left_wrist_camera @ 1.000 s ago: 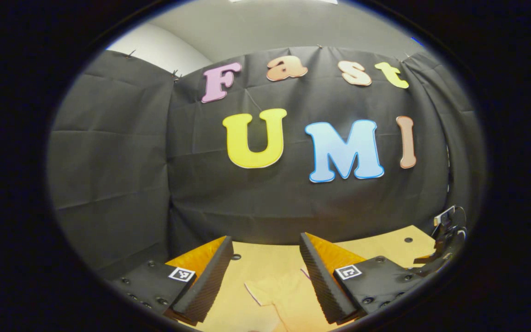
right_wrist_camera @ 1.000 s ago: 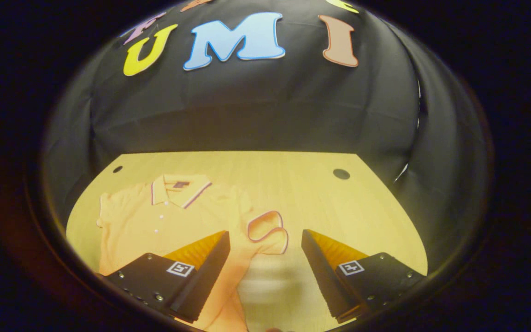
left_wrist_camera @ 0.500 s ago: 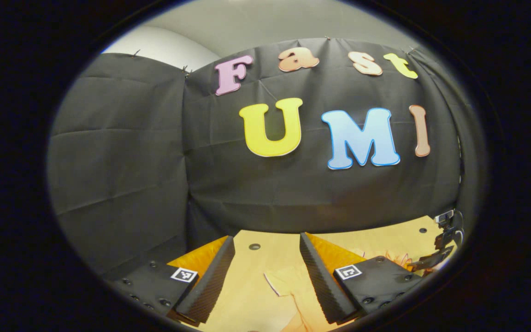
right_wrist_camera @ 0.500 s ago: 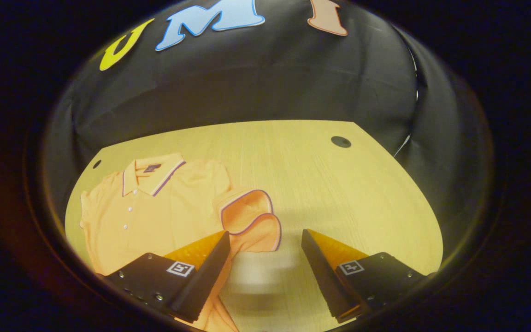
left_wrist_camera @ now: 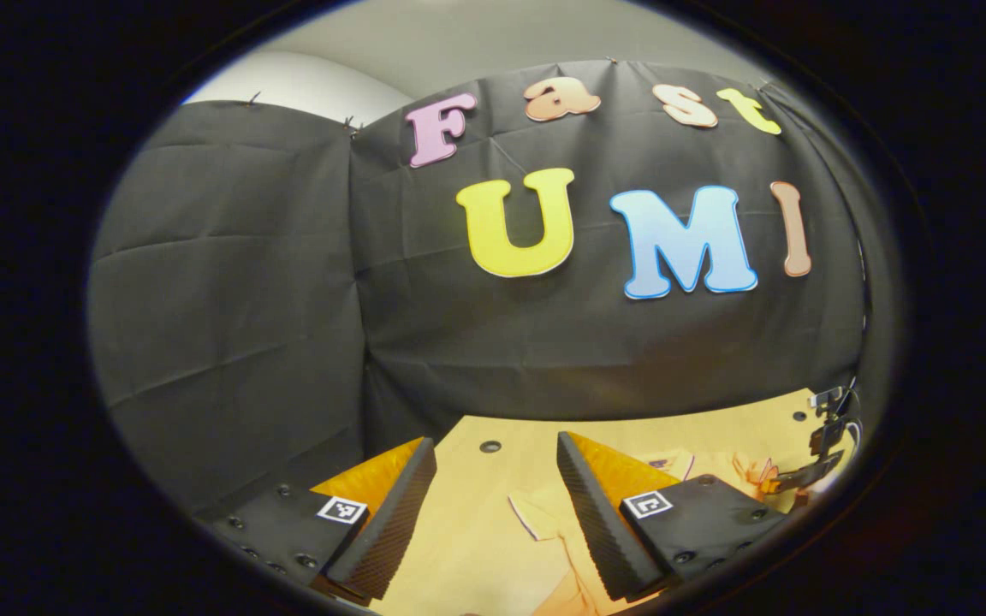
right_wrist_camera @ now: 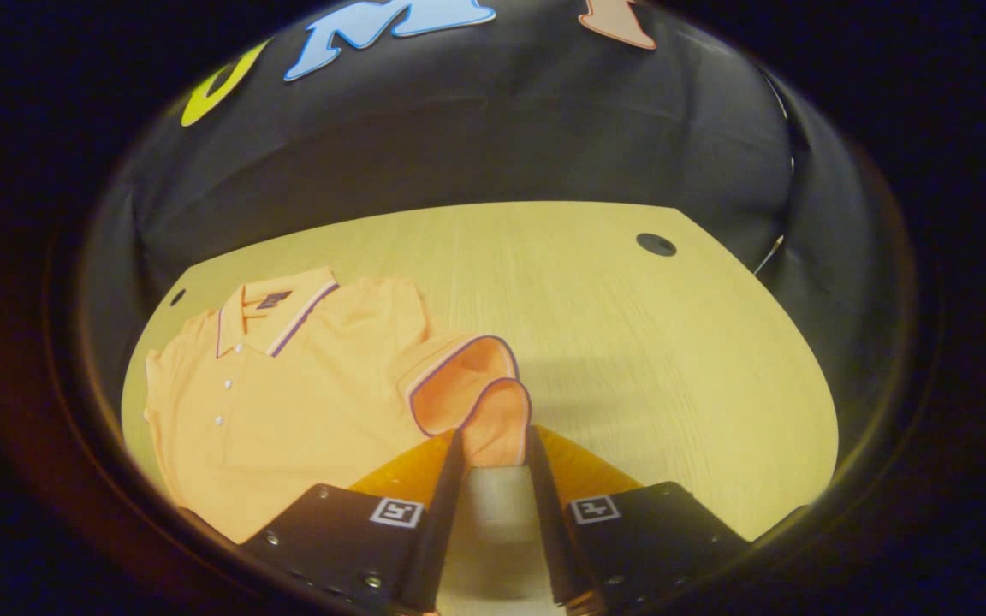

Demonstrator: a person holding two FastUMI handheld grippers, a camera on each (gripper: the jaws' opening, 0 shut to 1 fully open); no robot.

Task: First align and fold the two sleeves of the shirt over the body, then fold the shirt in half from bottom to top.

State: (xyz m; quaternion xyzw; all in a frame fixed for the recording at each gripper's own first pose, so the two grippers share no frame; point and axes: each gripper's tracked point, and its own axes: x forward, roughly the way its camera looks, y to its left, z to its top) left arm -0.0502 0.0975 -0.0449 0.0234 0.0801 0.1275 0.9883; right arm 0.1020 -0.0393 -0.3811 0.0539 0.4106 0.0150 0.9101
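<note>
Orange polo shirt (right_wrist_camera: 305, 385), flat on wooden table (right_wrist_camera: 630, 342). Right gripper (right_wrist_camera: 493, 449): pinching its sleeve cuff (right_wrist_camera: 493, 428). Left gripper (left_wrist_camera: 493, 505): wide, holding nothing, above the shirt's other sleeve (left_wrist_camera: 544, 522).

Orange polo shirt (right_wrist_camera: 313, 385), with collar (right_wrist_camera: 275, 310) and sleeve cuff (right_wrist_camera: 459, 385) edged in white and purple piping, small white buttons down the placket. Pale yellow wood-grain surface (right_wrist_camera: 630, 342) bearing dark round holes. Black cloth wall (left_wrist_camera: 228, 282).

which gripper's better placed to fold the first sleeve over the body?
Right. The right hand-held gripper has closed its fingers on the sleeve cuff, with the shirt body beside it. The left hand-held gripper is open above the table, gripping nothing.
</note>
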